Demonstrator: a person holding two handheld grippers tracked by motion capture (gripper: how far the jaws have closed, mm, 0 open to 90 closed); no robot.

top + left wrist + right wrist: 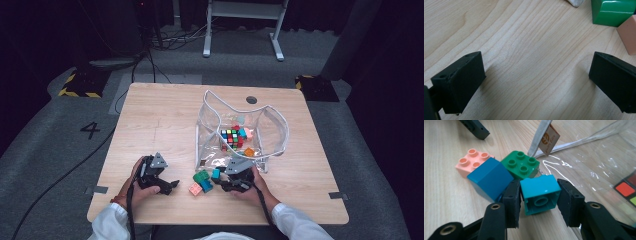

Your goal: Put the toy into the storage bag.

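The right gripper [539,200] has its two black jaws closed on a teal brick [539,194]. The pads press on both sides of the brick, and its hollow underside faces the camera. In the high view the right hand [248,189] covers most of the gripper, and the teal brick [216,173] is a tiny spot just in front of the bag, at the near side of the table [150,115].

The left gripper [536,82] is wide open with nothing between its jaws, just bare wood. In the high view the left gripper [167,186] rests on the table, well apart from the bricks.

Three more bricks lie close together right by the teal one. A dark blue brick [490,178] touches the left jaw. Behind it sit a green brick [521,167] and a pink brick [471,162]. The blue brick hides part of the pink one. In the left gripper view the green and pink bricks are cut off at the top right edge.

A clear plastic bag [272,127] stands open behind the bricks. A colour cube puzzle [230,137] and some small toys lie inside, but they are too small to name. The bag's strap with a brown tag [549,141] hangs down beside the green brick. In the right gripper view the cube is cut off at the right edge.
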